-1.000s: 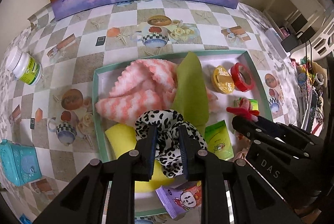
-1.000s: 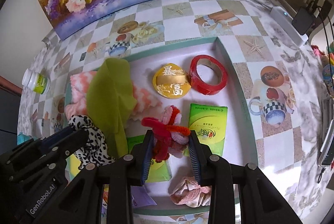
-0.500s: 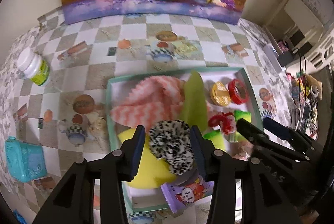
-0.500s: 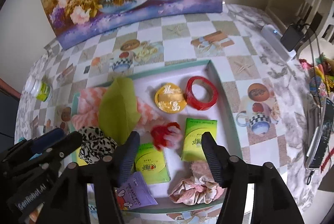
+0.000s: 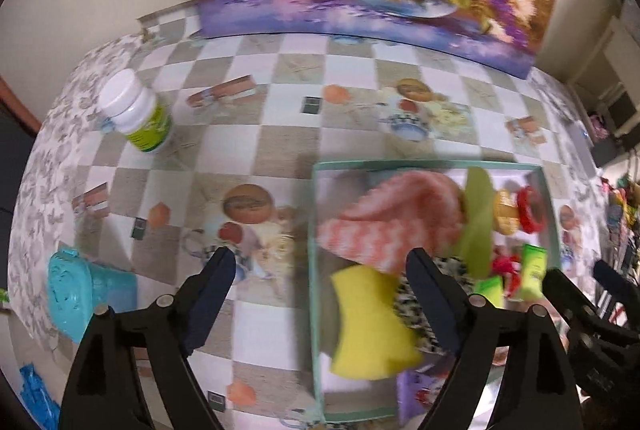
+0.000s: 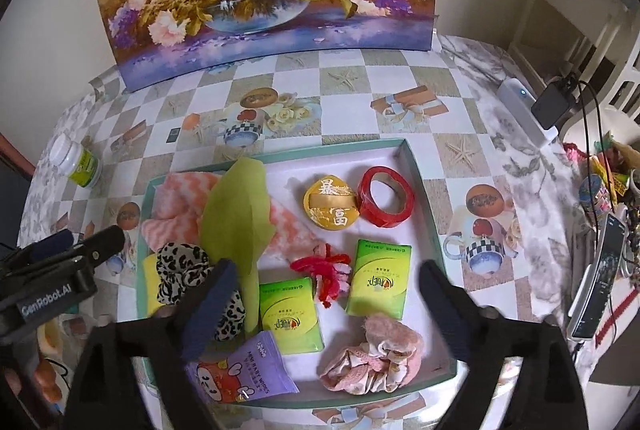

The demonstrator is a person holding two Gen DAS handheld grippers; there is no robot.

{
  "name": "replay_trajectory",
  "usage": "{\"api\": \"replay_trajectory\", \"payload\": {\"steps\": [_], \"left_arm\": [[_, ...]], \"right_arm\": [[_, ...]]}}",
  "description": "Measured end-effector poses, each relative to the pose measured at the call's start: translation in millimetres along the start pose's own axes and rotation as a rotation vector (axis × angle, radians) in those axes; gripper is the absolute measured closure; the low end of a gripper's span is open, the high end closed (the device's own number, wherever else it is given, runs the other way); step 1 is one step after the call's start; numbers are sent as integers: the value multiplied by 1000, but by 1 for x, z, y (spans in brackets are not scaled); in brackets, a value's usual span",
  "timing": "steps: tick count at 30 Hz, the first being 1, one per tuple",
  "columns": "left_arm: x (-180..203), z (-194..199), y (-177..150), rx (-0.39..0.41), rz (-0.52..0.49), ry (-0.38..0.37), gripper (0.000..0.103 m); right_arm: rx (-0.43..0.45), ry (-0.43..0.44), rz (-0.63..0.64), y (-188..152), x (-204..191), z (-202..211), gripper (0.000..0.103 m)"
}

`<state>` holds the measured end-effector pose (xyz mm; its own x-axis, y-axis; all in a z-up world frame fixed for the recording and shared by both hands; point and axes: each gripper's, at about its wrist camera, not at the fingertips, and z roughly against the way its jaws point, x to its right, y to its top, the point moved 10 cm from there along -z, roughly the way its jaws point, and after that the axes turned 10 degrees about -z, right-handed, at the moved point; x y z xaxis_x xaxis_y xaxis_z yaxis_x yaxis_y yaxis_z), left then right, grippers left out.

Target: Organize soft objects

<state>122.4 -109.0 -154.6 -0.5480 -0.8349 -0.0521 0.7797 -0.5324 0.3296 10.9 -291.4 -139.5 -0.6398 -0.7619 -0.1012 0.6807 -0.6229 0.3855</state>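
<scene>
The leopard scrunchie (image 6: 182,272) and red pipe-cleaner toy (image 6: 328,276) lie in the tray (image 6: 424,189); both grippers' jaws, just opened, hang released and empty above.

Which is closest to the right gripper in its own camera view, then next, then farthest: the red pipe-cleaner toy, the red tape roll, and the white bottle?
From the right gripper, whose jaws have just been opening with nothing gripped:
1. Red pipe-cleaner toy, in the tray, right between the fingertips.
2. Red tape roll, farther back in the tray, toward its right corner.
3. White bottle, outside the tray, far left on the table.
</scene>
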Motion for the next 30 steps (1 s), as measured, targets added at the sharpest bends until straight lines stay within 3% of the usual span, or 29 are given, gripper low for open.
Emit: {"api": "replay_trajectory", "payload": {"steps": [3, 16, 23, 26, 30], "left_arm": [[-11, -6, -2, -3, 25, 16, 8], [-35, -7, -3, 24, 84, 44, 8], [-40, -4, -10, 12, 118, -10, 8], [-38, 0, -14, 19, 109, -29, 8], [-39, 12, -16, 50, 77, 9, 8]], "right_arm": [[2, -6, -4, 1, 0, -1, 0], [-18, -20, -13, -2, 2, -5, 0], [-16, -26, 19, -8, -8, -1, 0], [-20, -29, 31, -13, -11, 2, 0], [-18, -33, 56, -23, -18, 7, 0]]}}
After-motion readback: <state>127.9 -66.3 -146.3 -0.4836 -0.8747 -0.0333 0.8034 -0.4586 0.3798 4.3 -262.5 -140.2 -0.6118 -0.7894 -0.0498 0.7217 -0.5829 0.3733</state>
